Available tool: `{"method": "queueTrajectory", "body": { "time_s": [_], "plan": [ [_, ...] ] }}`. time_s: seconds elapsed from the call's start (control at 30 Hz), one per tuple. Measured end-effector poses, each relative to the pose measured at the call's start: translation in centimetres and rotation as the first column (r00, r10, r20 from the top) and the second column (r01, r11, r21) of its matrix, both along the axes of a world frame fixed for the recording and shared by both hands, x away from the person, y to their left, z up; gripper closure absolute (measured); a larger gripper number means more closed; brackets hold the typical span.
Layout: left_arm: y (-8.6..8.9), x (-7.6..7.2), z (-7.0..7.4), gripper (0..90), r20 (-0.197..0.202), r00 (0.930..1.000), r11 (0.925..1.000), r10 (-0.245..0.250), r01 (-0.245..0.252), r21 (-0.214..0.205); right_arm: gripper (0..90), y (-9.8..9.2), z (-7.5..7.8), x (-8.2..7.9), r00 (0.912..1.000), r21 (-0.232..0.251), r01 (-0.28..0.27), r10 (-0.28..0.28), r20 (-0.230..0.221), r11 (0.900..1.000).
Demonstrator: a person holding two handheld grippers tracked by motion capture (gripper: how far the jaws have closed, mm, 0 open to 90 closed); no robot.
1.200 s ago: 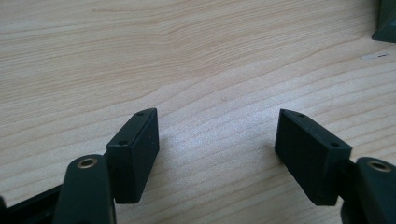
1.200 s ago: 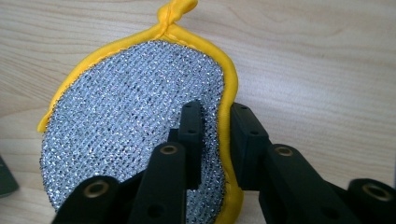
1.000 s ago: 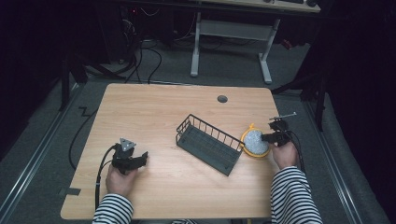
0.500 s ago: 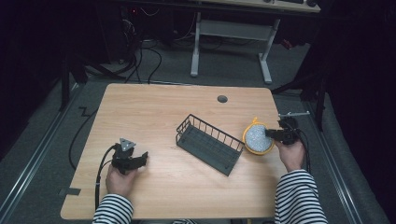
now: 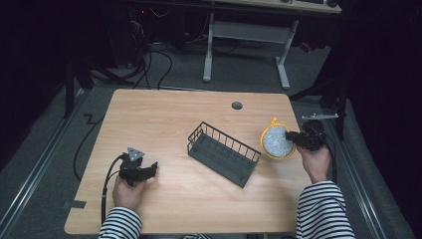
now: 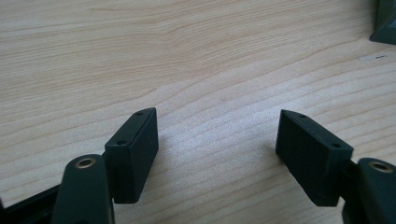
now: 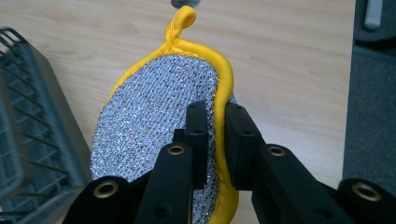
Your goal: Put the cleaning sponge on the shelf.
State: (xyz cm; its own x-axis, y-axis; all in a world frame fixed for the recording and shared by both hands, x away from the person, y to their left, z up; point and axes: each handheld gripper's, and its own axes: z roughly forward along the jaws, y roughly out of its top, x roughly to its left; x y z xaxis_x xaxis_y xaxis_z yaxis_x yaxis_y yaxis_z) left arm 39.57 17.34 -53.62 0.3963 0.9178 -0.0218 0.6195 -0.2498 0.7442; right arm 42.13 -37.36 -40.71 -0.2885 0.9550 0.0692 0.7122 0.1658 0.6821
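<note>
since a moment ago the right gripper point(image 5: 294, 139) has lifted the round silver mesh scouring pad with a yellow rim and loop point(image 5: 276, 141) off the tabletop and tipped it more on edge; the basket and the left gripper have not shifted.

the rectangular light wooden table point(image 5: 174, 114) carries everything. near its middle, set at a slant, sits the dark grey wire basket point(image 5: 224, 153), with nothing in it as far as the high view tells. the scouring pad hangs just to the basket's right, held up off the wood. the right gripper's jaws are clenched on the pad's yellow rim, one pad of the jaws on each face. the left gripper point(image 5: 149, 169) rests near the table's front left, its jaws spread wide with only bare wood between them.

this looks like the carrying step: the pad is picked up and likely bound for the basket. the next move would call for swinging it left over the basket's wire wall, then letting go.
</note>
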Motion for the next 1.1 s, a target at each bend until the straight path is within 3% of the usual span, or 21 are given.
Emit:
{"method": "queueTrajectory", "body": {
  "time_s": [0.23, 0.5, 0.77, 0.83, 0.93, 1.1],
  "plan": [
    [0.0, 0.0, 0.0, 30.2, -0.001, 1.0000, 1.0000, -0.001, 0.001, -0.003, 80.9, 1.0, 2.4, -0.3, 0.9978, 0.051, -0.036, 0.033, 0.058, 0.9980],
    [0.0, 0.0, 0.0, 30.1, -0.001, 1.0000, 1.0000, 0.000, 0.000, -0.001, 80.9, 4.1, 3.9, -0.6, 0.9881, 0.022, -0.131, 0.129, 0.084, 0.9911],
    [0.1, 0.0, 0.0, 30.0, 0.000, 1.0000, 1.0000, 0.000, 0.000, -0.009, 80.8, 7.3, 3.8, -0.7, 0.9750, 0.012, -0.208, 0.206, 0.083, 0.9781],
    [0.1, 0.0, 0.0, 30.0, 0.000, 1.0000, 1.0000, 0.000, 0.000, -0.008, 80.8, 8.7, 3.3, -0.5, 0.9698, -0.024, -0.232, 0.233, 0.073, 0.9725],
    [0.1, 0.0, 0.0, 30.0, 0.000, 1.0000, 1.0000, 0.000, 0.000, -0.006, 80.7, 9.4, 2.9, -0.6, 0.9694, -0.035, -0.235, 0.237, 0.063, 0.9713],
    [0.0, 0.0, 0.0, 29.3, -0.001, 1.0000, 1.0000, -0.004, 0.004, -0.001, 80.6, 11.0, 2.1, -1.1, 0.9615, -0.069, -0.263, 0.268, 0.063, 0.9622]
  ]
}}
